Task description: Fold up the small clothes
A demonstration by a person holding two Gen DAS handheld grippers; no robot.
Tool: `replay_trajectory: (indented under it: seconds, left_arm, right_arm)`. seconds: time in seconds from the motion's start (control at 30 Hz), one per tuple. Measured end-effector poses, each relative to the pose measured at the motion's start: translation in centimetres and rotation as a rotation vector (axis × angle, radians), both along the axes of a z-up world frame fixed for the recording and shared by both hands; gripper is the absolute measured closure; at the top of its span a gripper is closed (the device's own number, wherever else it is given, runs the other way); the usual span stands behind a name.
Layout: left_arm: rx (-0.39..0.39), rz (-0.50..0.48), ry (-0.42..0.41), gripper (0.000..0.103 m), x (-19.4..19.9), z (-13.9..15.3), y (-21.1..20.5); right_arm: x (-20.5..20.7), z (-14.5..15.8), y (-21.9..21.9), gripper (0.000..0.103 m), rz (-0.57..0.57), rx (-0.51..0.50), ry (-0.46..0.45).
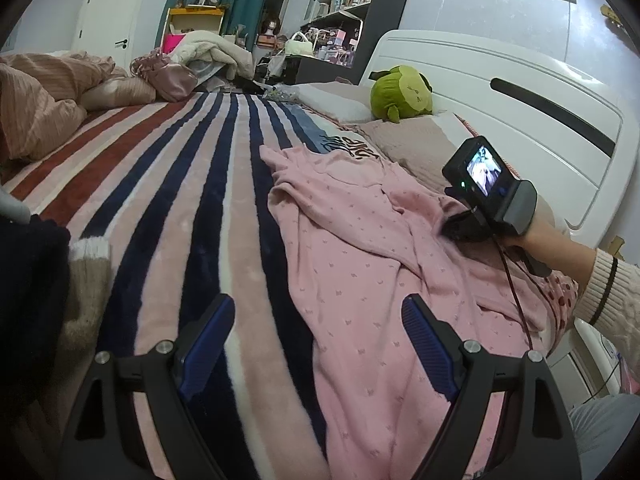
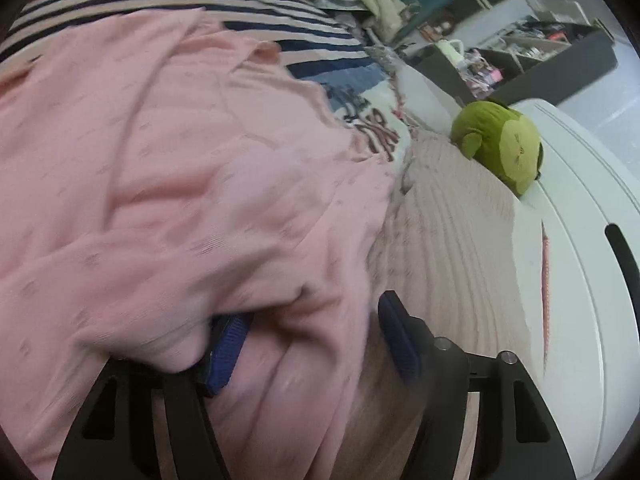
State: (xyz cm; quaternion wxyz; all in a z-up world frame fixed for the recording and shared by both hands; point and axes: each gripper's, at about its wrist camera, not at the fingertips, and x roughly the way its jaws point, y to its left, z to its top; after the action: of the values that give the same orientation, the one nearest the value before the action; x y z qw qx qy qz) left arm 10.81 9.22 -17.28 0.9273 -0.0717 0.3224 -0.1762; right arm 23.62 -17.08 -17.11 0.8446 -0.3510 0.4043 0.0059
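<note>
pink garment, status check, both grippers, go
Left gripper open, over pink garment, not gripping. Right gripper open, fabric between fingers. Garment unfolded on striped blanket. Nothing in the way.

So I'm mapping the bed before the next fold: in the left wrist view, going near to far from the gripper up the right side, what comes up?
Left hand-held gripper → pink garment → printed cloth with dark lettering → green plush toy → dark shelving unit.

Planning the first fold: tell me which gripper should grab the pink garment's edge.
Right. The right gripper is open with the pink garment already bunched between its fingers; the left gripper hangs open above the cloth, touching nothing.
</note>
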Motion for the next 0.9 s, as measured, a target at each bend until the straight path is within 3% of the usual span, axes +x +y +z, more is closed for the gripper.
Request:
replay_trajectory:
  seconds: [0.03,0.07,0.33,0.47,0.53,0.6,0.67,0.73,0.8,0.9]
  left_arm:
    - [-0.001,0.004,0.005,0.02,0.3,-0.2,0.1]
    - [-0.002,0.008,0.009,0.02,0.5,-0.4,0.2]
    - [-0.007,-0.001,0.047,0.02,2.0,-1.7,-0.2]
    - [-0.001,-0.024,0.062,0.02,2.2,-2.2,-0.9]
    - [0.006,-0.038,0.075,0.02,2.1,-2.5,-1.3]
    - [0.008,-0.05,0.085,0.02,1.8,-2.6,-1.3]
    - [-0.003,-0.052,0.093,0.02,1.2,-2.6,-0.8]
    - [-0.01,-0.052,0.1,0.02,0.4,-2.4,-0.1]
    - [-0.005,-0.057,0.106,0.02,-0.4,-2.4,0.4]
    - [-0.031,-0.083,0.12,0.02,-1.6,-2.4,1.1]
  right_arm:
    - [0.5,0.2,-0.4,0.089,-0.026,0.0,-0.011]
    - [1.0,0.8,-1.1,0.1,-0.056,0.028,-0.025]
    - [-2.2,7.5,-7.0,0.1,-0.216,0.222,-0.311]
    - [-2.6,7.3,-9.6,0.1,-0.29,0.268,-0.276]
    - [-2.7,6.8,-10.0,0.095,-0.296,0.278,-0.25]
    - [-3.4,7.0,-10.3,0.068,-0.301,0.282,-0.264]
    - [-4.9,7.8,-11.0,0.055,-0.287,0.348,-0.247]
    - [-6.4,8.3,-11.5,0.054,-0.271,0.403,-0.225]
    - [-9.2,9.1,-12.4,0.046,-0.245,0.503,-0.191]
    - [-13.3,9.6,-13.4,0.029,-0.154,0.744,-0.066]
